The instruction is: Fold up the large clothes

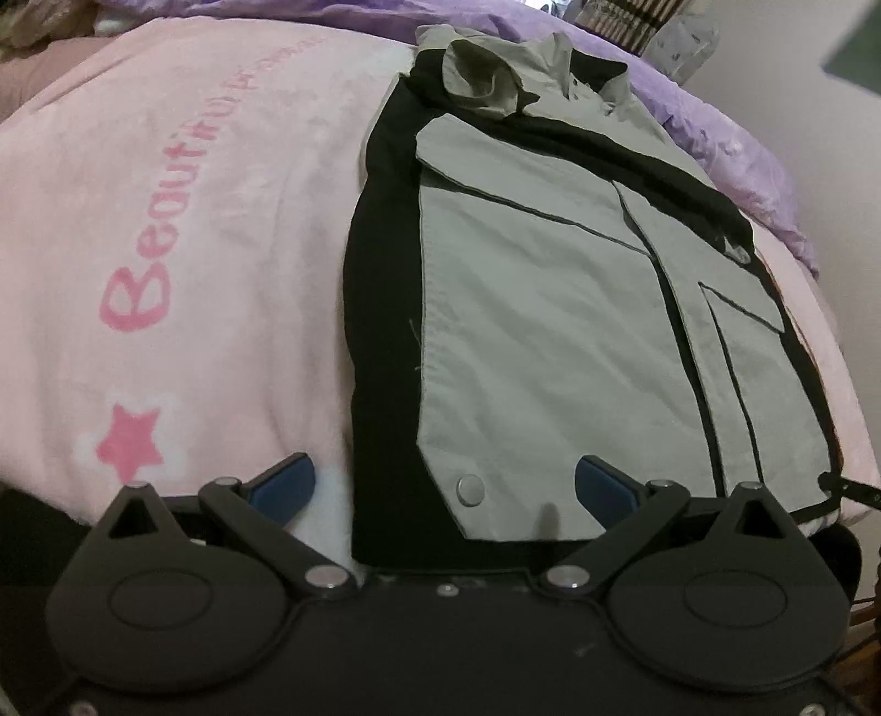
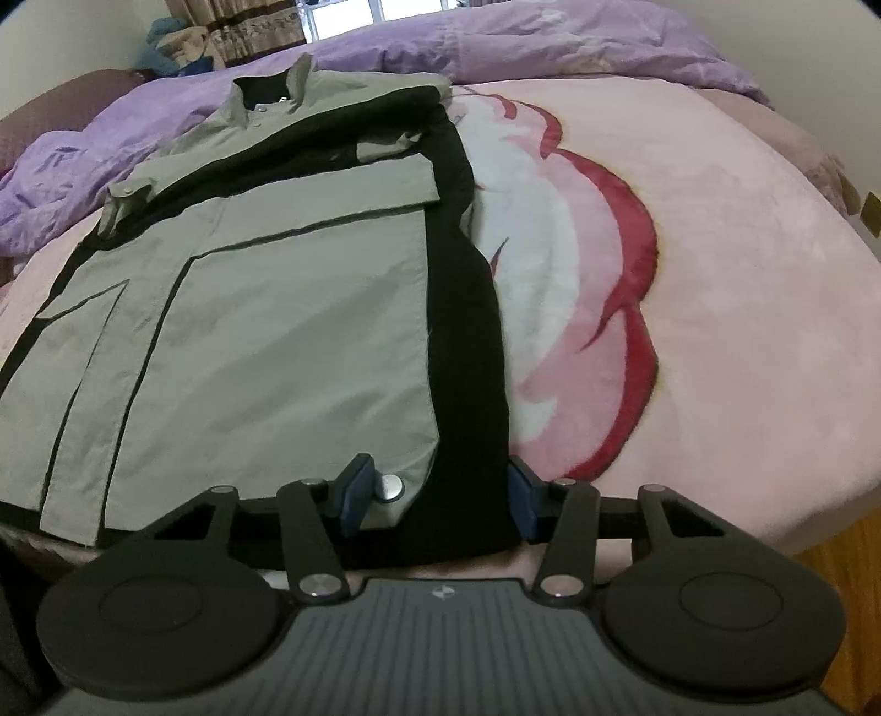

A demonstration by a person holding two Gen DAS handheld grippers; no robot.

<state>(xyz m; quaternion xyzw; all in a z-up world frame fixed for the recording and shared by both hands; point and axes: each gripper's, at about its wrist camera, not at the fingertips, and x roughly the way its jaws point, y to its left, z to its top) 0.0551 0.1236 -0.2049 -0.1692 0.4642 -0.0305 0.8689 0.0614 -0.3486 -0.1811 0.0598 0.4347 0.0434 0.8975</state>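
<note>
Grey-and-black jacket (image 1: 539, 308), sides folded inward, lies lengthwise on a pink blanket (image 1: 181, 231). Left gripper (image 1: 445, 487), wide open, spans its lower hem corner. Right gripper (image 2: 438, 495), half open, straddles the black hem edge, gripping nothing. Bare blanket fills the right wrist frame's right half.

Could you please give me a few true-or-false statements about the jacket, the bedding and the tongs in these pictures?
1. The jacket is grey with black side panels. True.
2. The jacket lies on a green blanket. False: the blanket is pink.
3. A purple duvet lies beyond the jacket's collar. True.
4. The left tongs are clamped shut. False: they stand wide open over the hem.
5. The right tongs straddle the jacket's black edge near a metal snap. True.
</note>
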